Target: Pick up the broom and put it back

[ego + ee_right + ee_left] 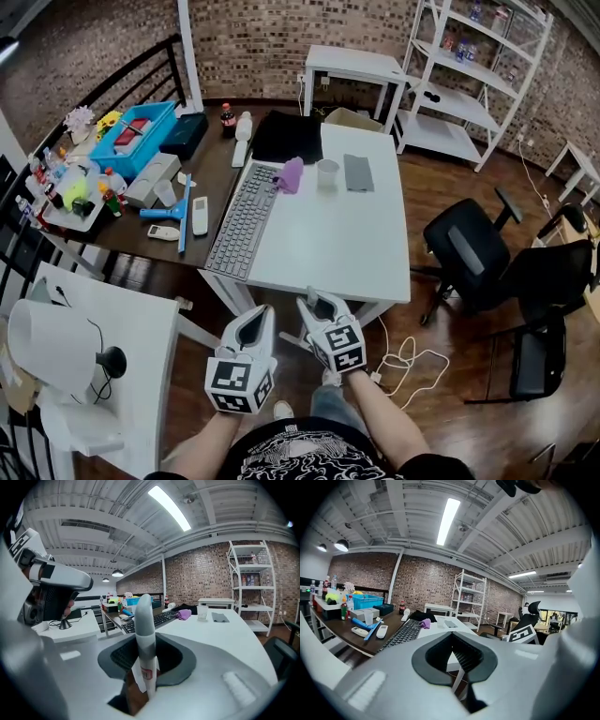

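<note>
Forearms (375, 412) reach toward 12 o'clock. Left tongs (254, 319) stand apart, empty; right tongs (318, 306) clamp the broom handle (144, 634), its long axis upright, tip at 12 o'clock.

**One steep overhead, two low lookers**

The head view looks steeply down on the white table (328, 234), with the left tongs (255, 317) and right tongs (314, 305) near its bottom edge. Each gripper view sits low behind its own tongs, facing almost level across that table toward the brick wall (426, 581). All three share the keyboard (242, 220) and white shelf (450, 136).
</note>
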`<action>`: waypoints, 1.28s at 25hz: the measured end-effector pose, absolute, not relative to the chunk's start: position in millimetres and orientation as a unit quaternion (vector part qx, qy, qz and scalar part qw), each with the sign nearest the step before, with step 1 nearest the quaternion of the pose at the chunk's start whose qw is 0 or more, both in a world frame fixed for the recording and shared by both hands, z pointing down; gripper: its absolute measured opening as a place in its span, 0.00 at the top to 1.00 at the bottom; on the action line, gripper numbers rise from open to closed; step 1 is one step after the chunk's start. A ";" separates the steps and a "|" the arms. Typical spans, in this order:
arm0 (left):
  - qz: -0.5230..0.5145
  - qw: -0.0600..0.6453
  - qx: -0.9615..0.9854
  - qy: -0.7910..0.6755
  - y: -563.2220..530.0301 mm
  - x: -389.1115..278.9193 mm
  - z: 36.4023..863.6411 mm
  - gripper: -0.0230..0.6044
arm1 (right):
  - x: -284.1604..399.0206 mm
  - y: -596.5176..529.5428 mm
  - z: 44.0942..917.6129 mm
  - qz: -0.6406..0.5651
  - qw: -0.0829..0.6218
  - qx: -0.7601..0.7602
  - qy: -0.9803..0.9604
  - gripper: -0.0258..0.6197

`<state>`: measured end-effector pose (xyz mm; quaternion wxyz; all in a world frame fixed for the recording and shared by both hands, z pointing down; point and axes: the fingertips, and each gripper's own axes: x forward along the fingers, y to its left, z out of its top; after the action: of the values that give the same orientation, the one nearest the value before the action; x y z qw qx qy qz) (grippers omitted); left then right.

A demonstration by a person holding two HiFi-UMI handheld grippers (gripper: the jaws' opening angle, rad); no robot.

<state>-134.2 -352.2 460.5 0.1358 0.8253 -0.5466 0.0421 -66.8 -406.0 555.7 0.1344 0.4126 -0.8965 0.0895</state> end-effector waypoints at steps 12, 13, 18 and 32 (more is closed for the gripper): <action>0.062 0.140 0.824 -0.545 -361.7 -132.0 471.2 0.96 | -59.7 -450.0 556.2 0.087 0.116 0.442 -0.886 0.82; 0.063 0.140 0.824 -0.545 -362.4 -132.1 471.3 0.96 | -59.4 -452.2 556.5 0.086 0.117 0.442 -0.885 0.82; 0.066 0.142 0.822 -0.547 -365.3 -134.3 475.0 0.96 | -55.6 -459.5 562.3 0.092 0.121 0.445 -0.882 0.79; 0.060 0.145 0.822 -0.547 -366.3 -136.4 474.9 0.96 | -60.7 -459.8 562.3 0.098 0.123 0.444 -0.882 0.74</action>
<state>-136.4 -366.3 474.9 0.1453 0.8225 -0.5467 0.0596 -60.7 -459.8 562.3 0.1228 0.4437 -0.8823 0.0976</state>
